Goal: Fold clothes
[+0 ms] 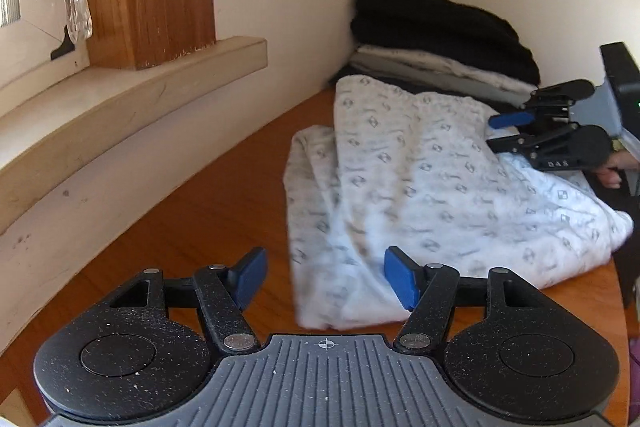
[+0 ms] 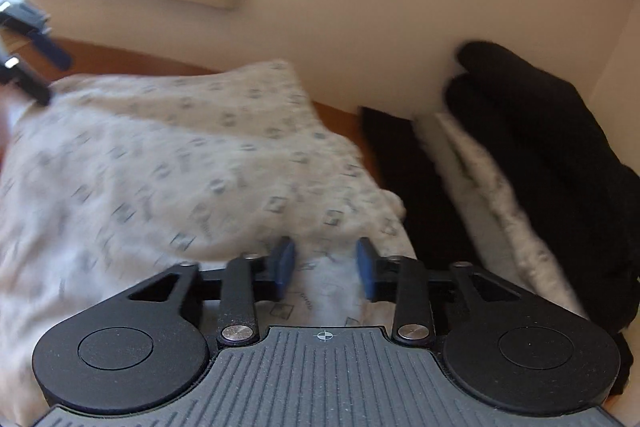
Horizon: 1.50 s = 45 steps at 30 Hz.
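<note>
Both grippers, left (image 1: 324,277) and right (image 2: 326,269), gaping, holding nothing; patterned white garment (image 1: 420,187) lying lengthwise toward the corner clothes stack (image 1: 440,39).

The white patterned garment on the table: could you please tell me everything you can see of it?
The white patterned garment is soft, thin-looking fabric printed with small grey diamond motifs. It lies folded over itself and rumpled on the orange-brown wooden table, its far edge against the stack of folded clothes in the corner. No tool grips it.
</note>
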Motion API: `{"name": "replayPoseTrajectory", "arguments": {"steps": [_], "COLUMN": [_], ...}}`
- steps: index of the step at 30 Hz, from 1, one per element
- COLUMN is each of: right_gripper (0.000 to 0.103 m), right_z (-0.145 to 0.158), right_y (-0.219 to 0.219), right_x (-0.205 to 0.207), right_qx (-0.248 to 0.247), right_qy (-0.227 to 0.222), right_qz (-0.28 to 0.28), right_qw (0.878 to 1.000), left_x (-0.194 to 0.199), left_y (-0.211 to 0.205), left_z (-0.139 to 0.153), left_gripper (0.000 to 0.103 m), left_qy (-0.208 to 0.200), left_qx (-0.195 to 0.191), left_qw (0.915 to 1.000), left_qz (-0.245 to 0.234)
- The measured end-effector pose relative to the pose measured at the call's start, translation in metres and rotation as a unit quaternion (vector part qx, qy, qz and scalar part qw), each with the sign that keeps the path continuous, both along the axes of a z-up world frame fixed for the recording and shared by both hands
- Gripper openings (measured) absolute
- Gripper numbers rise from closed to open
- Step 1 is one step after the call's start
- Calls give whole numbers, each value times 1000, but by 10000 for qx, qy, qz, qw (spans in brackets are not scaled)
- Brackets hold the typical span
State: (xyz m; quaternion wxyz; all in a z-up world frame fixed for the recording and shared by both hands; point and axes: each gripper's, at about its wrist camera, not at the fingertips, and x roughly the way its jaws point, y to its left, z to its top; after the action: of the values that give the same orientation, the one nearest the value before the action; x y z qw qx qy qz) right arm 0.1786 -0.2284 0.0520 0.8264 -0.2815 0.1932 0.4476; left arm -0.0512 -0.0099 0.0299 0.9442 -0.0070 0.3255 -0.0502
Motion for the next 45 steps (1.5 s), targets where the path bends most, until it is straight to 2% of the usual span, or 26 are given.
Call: {"name": "replayPoseTrajectory", "arguments": {"steps": [4, 6, 11, 14, 17, 20, 22, 28, 32, 34, 35, 36, 37, 40, 42, 45], "right_gripper": [39, 39, 39, 40, 41, 43, 50, 54, 54, 55, 54, 47, 19, 16, 14, 13], "right_z": [9, 9, 12, 11, 5, -1, -2, -5, -15, -17, -17, -17, -18, -10, 7, 31], "right_y": [-14, -17, -17, -5, 17, 34, 40, 38, 40, 38, 38, 38, 38, 36, 31, 29], "right_x": [1, -17, -50, -79, -112, -136, -147, -159, -167, -169, -167, -165, -161, -154, -145, -132], "right_qx": [372, 449, 762, 809, 611, 396, 301, -70, -483, -493, -512, -515, -533, -287, 105, 402], "right_qy": [277, 318, 517, 676, 746, 604, 491, 234, -177, -321, -339, -328, -250, -245, -193, -80], "right_qz": [-299, -249, -14, 450, 885, 1107, 1195, 1322, 1292, 1250, 1232, 1254, 1246, 1058, 865, 774], "right_qw": [9985, 9982, 9958, 9934, 9914, 9912, 9912, 9909, 9903, 9904, 9905, 9902, 9905, 9937, 9960, 9962], "left_x": [0, -4, -20, -26, -28, -32, -35, -38, -39, -39, -40, -41, -43, -51, -57, -62], "left_y": [3, 3, 10, 13, 21, 30, 36, 39, 37, 34, 33, 31, 28, 22, 17, 3], "left_z": [-5, -9, -12, -12, -14, -12, -11, -3, 0, -1, -1, 0, 1, 4, 5, 6], "left_gripper": [59, 59, 60, 61, 62, 61, 61, 61, 61, 61, 61, 60, 59, 57, 50, 50], "left_qy": [-46, 33, 135, 83, 44, 7, -17, -93, -100, -76, -82, -91, -102, -144, -175, -277], "left_qx": [-274, -273, -226, -100, -128, -176, -207, -340, -436, -472, -467, -458, -459, -502, -547, -658], "left_qw": [9995, 9995, 9996, 9999, 9997, 9993, 9990, 9987, 9986, 9985, 9986, 9988, 9988, 9986, 9982, 9968], "left_qz": [-115, -173, -121, -26, 209, 317, 384, 365, 294, 257, 213, 165, 99, -80, -187, -367]}}
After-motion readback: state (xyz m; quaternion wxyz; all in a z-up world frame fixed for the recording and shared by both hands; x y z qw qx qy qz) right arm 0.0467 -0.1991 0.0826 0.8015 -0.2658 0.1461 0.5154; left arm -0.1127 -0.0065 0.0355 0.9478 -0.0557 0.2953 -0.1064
